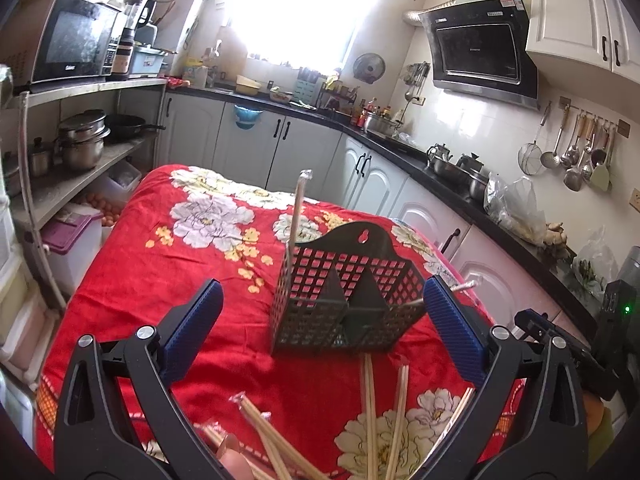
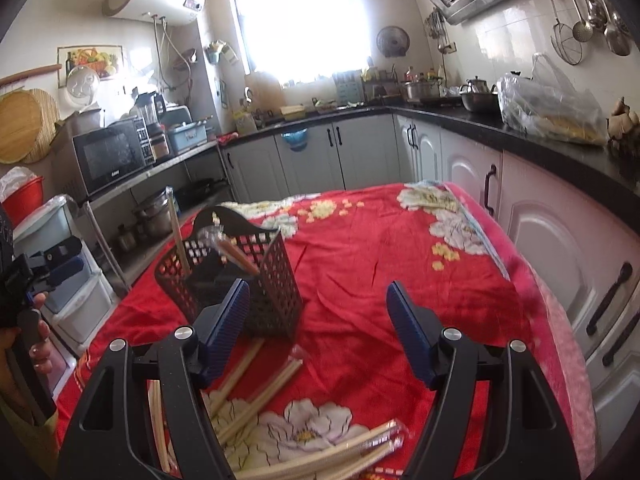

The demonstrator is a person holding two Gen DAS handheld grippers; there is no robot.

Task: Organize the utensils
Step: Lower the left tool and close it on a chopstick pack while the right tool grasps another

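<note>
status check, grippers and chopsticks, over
Left gripper open, empty. Right gripper open, empty. Caddy upright, two wrapped chopstick packs in it; loose chopsticks on the cloth near the fingers. Nothing in the way.

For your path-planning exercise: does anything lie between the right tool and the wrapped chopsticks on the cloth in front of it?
Nothing visible does: the right tool is open over the loose chopsticks; the basket stands beyond them.
</note>
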